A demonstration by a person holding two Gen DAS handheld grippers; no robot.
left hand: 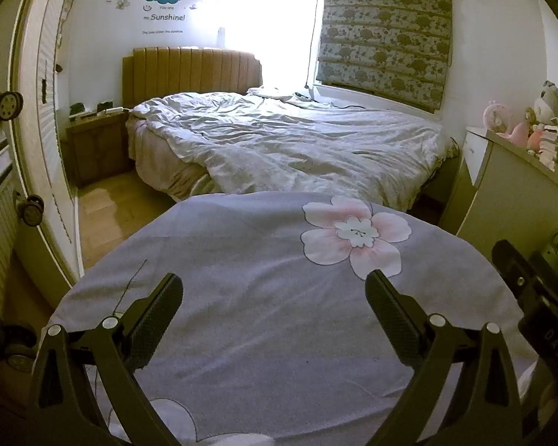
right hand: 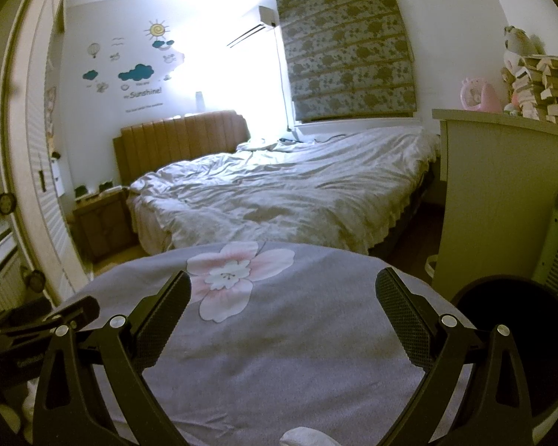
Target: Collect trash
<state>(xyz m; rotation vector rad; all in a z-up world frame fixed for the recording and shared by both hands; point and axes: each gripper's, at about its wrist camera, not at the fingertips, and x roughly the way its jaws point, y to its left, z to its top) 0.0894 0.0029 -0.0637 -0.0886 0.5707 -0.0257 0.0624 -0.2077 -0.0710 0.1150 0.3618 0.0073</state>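
Both your left hand-held gripper and right hand-held gripper hover spread apart over the flowered cloth, no trash visible either way.

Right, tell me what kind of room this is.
A bedroom, probably a child's: an unmade bed with a padded headboard, a nightstand beside it, and cloud-and-sunshine wall stickers.

We see a grey flower-printed cloth spread nearest us, with the rumpled white-quilted bed behind it, a brown wooden nightstand left of the bed, and a pale cabinet to the right.
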